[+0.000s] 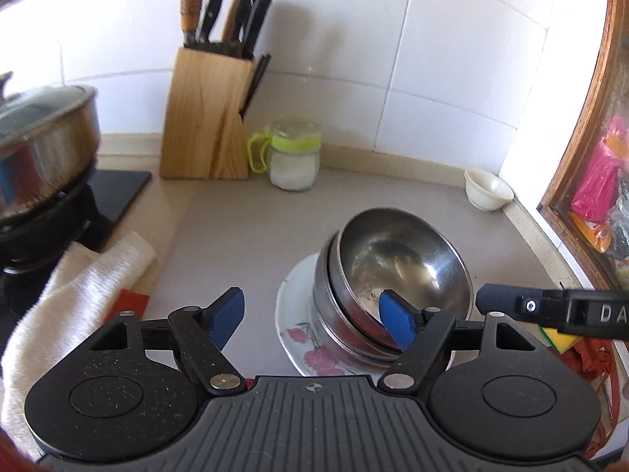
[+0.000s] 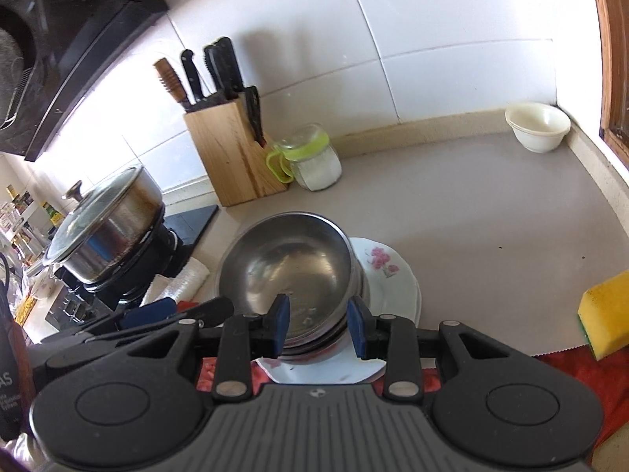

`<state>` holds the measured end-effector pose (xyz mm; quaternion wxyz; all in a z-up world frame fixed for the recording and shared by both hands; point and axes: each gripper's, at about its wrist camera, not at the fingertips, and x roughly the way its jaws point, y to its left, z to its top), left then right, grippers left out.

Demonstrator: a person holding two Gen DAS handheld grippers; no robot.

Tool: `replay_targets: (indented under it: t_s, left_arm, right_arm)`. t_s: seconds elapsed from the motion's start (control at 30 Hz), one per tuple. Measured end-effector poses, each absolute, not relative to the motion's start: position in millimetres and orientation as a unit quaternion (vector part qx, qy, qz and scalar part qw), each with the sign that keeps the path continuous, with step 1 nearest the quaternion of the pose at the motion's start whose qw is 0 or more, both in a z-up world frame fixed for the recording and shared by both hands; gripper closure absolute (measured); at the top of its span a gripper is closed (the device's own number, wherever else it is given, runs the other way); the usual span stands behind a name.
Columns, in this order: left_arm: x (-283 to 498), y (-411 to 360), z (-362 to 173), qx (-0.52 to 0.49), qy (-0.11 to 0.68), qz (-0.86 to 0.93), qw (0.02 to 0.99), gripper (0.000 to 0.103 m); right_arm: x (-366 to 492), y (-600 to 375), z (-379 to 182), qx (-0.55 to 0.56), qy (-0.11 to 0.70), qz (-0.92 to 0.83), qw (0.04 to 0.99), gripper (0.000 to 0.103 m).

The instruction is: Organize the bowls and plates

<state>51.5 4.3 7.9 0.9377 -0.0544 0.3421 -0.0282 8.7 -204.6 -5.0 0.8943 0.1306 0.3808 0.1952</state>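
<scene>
The left gripper [image 1: 312, 320] has its two blue pads wide apart, with nothing pinched. One pad shows right in front of the steel bowls [image 1: 397, 259]. I cannot tell if it touches them. The right gripper [image 2: 319, 324] has its pads near each other with a small gap, and nothing is pinched there that I can see. White letters "DA" can be read on its black side in the left wrist view. Just past the pads is the stack of steel bowls, at least two. The top one leans to one side. They sit on one white plate [image 1: 298, 338] with pink flowers. A red cloth [image 2: 582, 377] shows at the near edge of the plate. On the right lies one yellow sponge [image 2: 605, 314], and on the left one white towel [image 1: 78, 287]. A dark bottle [image 2: 10, 385] at the far left edge shows the letters "AS". Behind the plate the gray counter [image 2: 491, 204] is open and flat all the way to the wall. On the left stands one steel pot [image 1: 43, 133] with a glass lid. At the back wall stand one wooden knife block [image 1: 204, 118] and one jar [image 1: 293, 157] with a green band, just beside each other. In the far right corner sit small white bowls [image 2: 538, 126]. They look like two, one inside the other. A brown window frame [image 1: 582, 149] edges the right side.
</scene>
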Motion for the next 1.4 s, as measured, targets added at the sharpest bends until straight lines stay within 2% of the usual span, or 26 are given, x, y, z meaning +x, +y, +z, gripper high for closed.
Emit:
replay_targets:
  t_s: [0.2, 0.3, 1.4]
  left_arm:
    - [35.6, 10.6, 18.3, -0.048, 0.323, -0.002, 0.945, 0.016]
    - [28.6, 10.6, 16.9, -0.029, 0.32, 0.022, 0.947, 0.012]
    - [16.4, 13.2, -9.6, -0.056, 0.356, 0.034, 0.932, 0.009]
  right_arm:
    - [-8.0, -195.1, -0.2, 0.124, 0.359, 0.201, 0.903, 0.067]
    - [-13.0, -191.5, -1.8, 0.126, 0.358, 0.205, 0.902, 0.064]
    - [-31.7, -179.7, -28.6, 0.096, 0.36, 0.176, 0.911, 0.063]
